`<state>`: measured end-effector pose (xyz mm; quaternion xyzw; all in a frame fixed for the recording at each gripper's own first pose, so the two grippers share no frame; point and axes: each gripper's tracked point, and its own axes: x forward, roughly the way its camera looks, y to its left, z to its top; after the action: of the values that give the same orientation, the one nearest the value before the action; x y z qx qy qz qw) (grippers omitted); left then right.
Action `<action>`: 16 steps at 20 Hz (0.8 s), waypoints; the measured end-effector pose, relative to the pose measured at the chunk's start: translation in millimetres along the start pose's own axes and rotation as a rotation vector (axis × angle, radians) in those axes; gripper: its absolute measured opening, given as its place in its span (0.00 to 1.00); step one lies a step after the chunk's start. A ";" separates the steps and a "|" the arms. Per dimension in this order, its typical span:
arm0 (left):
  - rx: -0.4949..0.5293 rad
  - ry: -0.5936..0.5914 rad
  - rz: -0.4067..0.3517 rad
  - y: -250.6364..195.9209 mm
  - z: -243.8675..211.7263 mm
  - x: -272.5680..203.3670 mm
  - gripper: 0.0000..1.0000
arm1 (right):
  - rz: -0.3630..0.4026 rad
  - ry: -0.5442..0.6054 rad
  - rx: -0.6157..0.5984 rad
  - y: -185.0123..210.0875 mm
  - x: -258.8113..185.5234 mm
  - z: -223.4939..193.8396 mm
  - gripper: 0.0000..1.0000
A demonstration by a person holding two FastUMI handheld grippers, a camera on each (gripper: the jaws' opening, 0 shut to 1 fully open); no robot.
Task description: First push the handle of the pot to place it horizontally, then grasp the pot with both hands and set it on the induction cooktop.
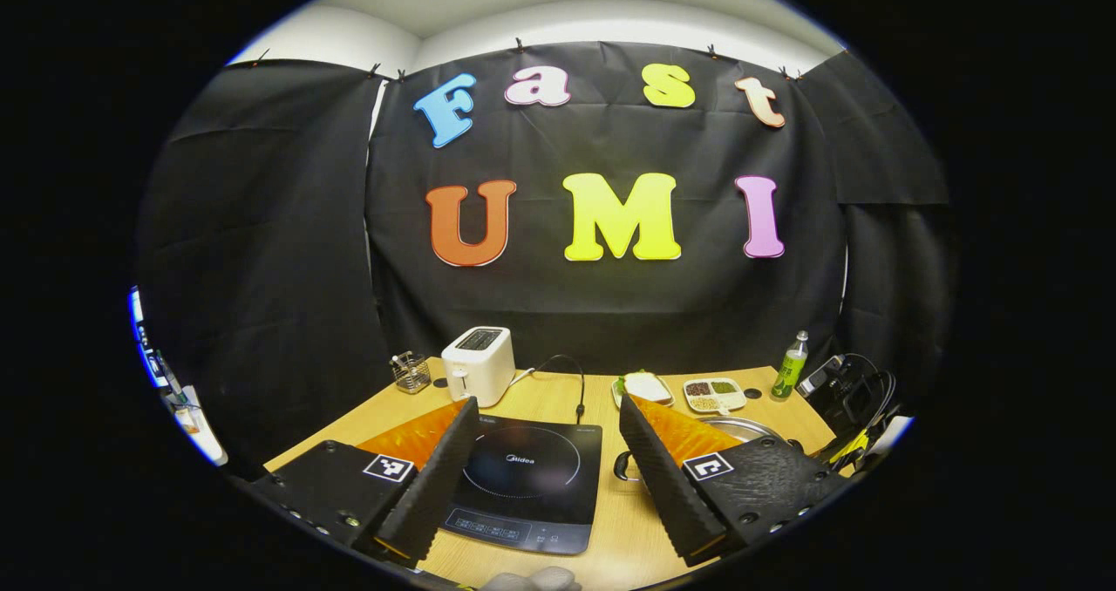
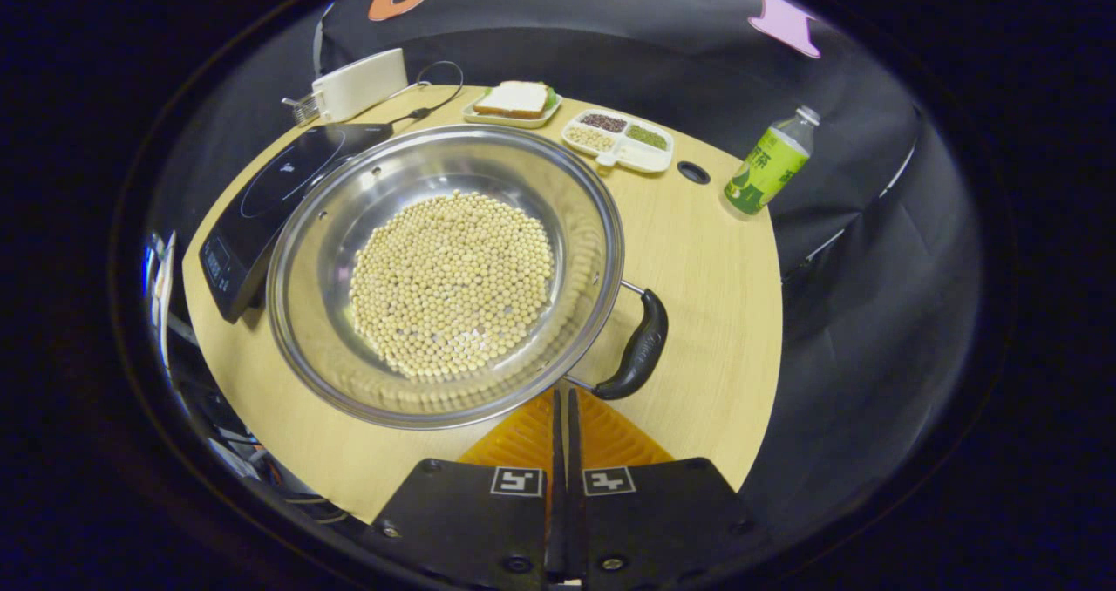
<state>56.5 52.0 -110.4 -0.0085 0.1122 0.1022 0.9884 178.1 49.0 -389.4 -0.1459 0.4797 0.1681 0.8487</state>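
A steel pot (image 2: 349, 347) with pale soybeans in its bottom stands on the wooden table (image 2: 715, 312), its left rim beside the black induction cooktop (image 2: 261, 199). Its black side handle (image 2: 641, 347) sticks out at the lower right. My right gripper (image 2: 562, 392) is shut, fingertips right at the pot's near rim beside the handle's lower bracket. In the left gripper view my left gripper (image 1: 549, 402) stands open above the cooktop (image 1: 527, 478). A slice of the pot's rim (image 1: 741, 425) and its other handle (image 1: 621, 466) peek out around the right-hand finger.
At the back of the table stand a white toaster (image 1: 478, 364) with its cord, a wire holder (image 1: 410, 373), a plate with a sandwich (image 2: 514, 100), a sectioned tray of beans (image 2: 621, 135) and a green bottle (image 2: 767, 166). Black camera gear (image 1: 850, 390) sits at the table's right edge.
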 end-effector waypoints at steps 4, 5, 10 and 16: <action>-0.003 0.011 0.031 -4.8 -3.6 -0.5 0.96 | 0.006 -0.009 -0.012 -11.9 8.6 6.8 0.00; 0.000 0.015 0.036 -7.2 -4.8 0.4 0.96 | 0.009 -0.014 -0.022 -13.5 9.7 8.4 0.00; 0.008 0.015 0.011 -28.7 -16.8 11.6 0.96 | 0.026 -0.042 -0.016 -20.8 14.2 11.7 0.01; -0.021 0.084 -0.040 -50.2 -60.1 46.6 0.97 | 0.027 -0.129 0.068 -38.5 -4.5 -1.7 0.31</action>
<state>98.0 9.7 -179.7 -0.0253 0.1524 0.0829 0.9845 191.1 13.0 -383.0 -0.0992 0.4312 0.1724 0.8801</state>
